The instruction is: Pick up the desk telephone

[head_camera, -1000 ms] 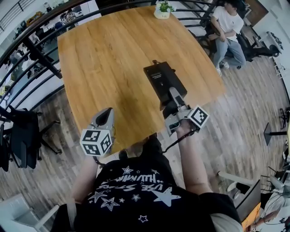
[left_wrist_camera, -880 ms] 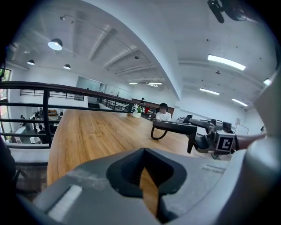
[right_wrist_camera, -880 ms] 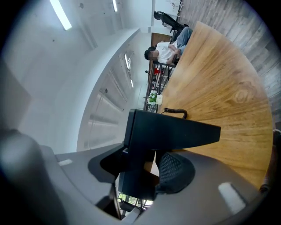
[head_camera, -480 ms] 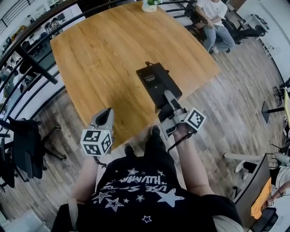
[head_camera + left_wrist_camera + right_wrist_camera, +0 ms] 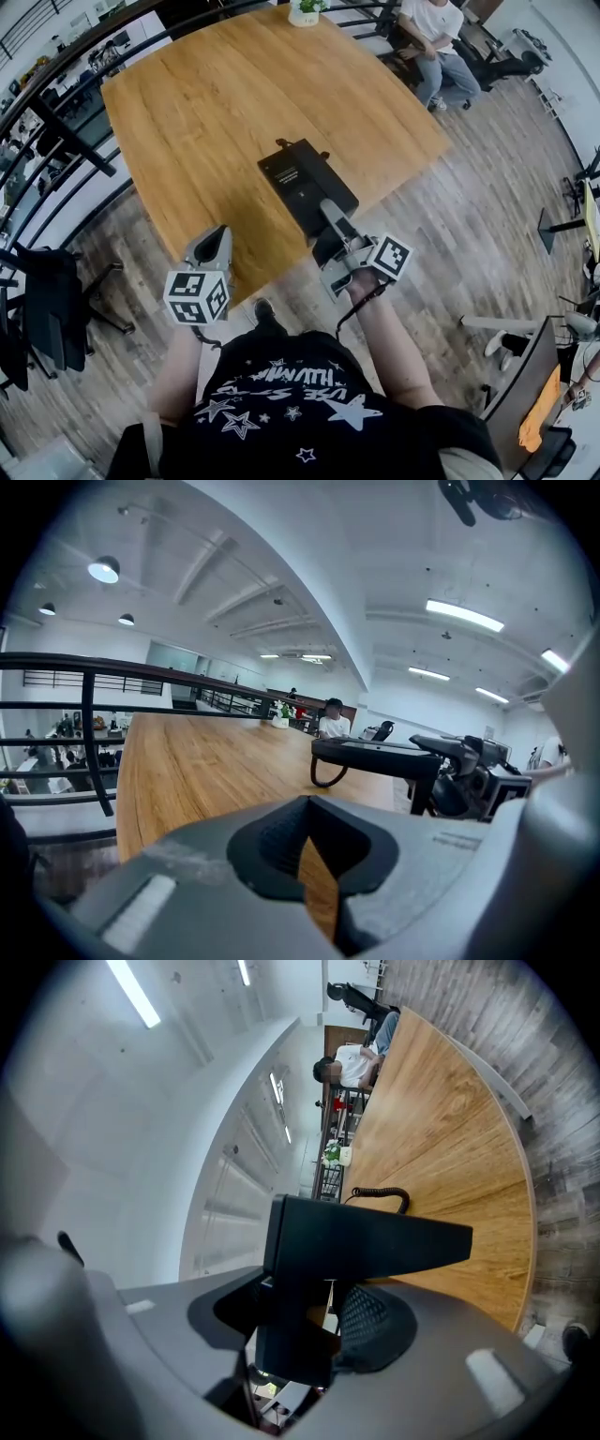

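While the person stands at the near edge of the wooden table, the right gripper has the desk telephone by its near end. Its jaws stand fairly wide, one on each side of the black body, and press on it. The right gripper view shows the dark casing filling the space between them and running out ahead in a long flat wedge.

From the left gripper view the telephone hangs level and clear of the tabletop, with a gap of wood showing beneath it. Its coiled cord loops down from the far end towards the table. From above, the telephone lies over the near right part of the table, pointing away and to the left. I cannot say whether a handset sits on it, since the top is a dark blur from here.

The left gripper is held over the near edge of the table, well to the left of the telephone and apart from it. Its jaws are closed together with nothing between them, only a thin sliver of wood showing past them.

A small potted plant stands at the far edge of the table. Someone in a white top sits beyond the far right corner. A dark railing runs along the left side.
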### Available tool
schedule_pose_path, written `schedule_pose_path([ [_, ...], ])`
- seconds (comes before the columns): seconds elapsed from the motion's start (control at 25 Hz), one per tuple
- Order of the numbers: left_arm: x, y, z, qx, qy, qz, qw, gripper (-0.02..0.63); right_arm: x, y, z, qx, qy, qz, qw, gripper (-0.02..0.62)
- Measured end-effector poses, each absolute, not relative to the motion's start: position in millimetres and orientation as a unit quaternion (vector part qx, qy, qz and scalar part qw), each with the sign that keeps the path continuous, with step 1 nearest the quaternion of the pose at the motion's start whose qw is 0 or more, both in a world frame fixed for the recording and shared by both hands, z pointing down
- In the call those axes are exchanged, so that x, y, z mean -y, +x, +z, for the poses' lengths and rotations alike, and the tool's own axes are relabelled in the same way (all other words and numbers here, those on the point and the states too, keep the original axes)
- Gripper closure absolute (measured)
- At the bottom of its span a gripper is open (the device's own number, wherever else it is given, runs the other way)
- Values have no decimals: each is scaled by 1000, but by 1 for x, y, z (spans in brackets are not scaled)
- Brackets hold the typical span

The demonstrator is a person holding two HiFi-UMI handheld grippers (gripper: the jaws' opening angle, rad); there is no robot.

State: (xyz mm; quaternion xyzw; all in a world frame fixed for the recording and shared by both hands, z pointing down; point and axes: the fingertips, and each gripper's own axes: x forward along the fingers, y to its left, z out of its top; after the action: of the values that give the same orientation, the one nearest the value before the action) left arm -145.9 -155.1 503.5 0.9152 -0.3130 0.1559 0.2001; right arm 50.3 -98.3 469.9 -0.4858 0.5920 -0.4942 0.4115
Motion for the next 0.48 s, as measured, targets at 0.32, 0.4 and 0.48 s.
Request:
schedule_pose_path([
  [0.32,116,-137,503,333,906,164,204,604,66,51,458,-613,-451,-491,424,383],
  [0.4,96,-134,498,332,906,165,203,604,48,51,456,-617,-448,-492,419,382],
  [0.48,75,-135,496,331,908,164,201,604,27,49,456,-619,-448,-493,415,382],
])
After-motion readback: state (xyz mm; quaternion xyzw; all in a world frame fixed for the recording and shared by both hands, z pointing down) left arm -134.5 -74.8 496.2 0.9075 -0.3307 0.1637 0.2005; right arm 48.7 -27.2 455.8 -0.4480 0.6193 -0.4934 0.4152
